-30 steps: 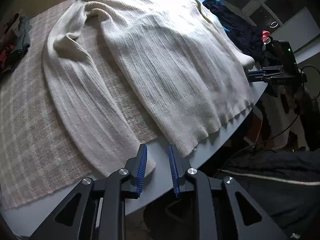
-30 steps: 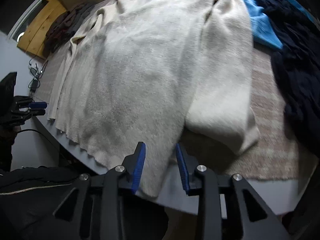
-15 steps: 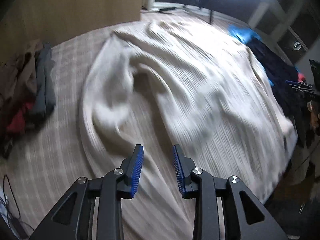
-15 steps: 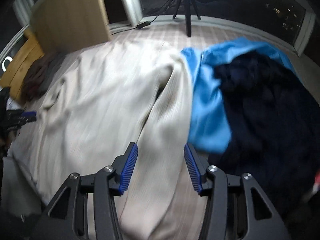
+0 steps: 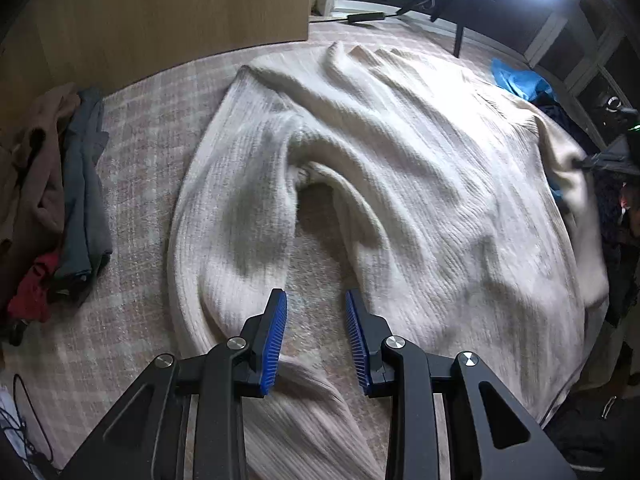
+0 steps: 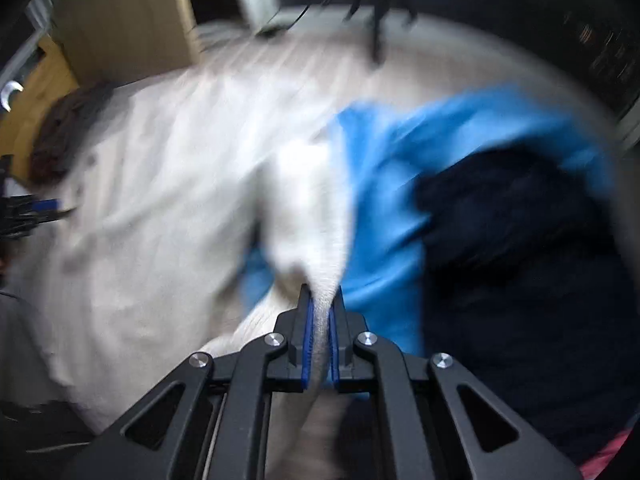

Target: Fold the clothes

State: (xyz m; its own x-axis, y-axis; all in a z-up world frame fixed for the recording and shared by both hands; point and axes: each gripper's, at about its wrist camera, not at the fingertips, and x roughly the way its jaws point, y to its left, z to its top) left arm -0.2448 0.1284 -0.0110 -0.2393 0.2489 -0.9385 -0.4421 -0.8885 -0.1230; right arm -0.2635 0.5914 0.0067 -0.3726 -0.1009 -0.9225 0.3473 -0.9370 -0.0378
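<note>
A cream ribbed sweater lies spread on the checked cloth. The right gripper, gaping half a second ago, now pinches its right sleeve; the left gripper hangs parted over the left sleeve. Sleeve folding seems underway.

Both tongs, left and right, are built of black angular arms, fitted with ribbed blue pads and silver screws.
</note>
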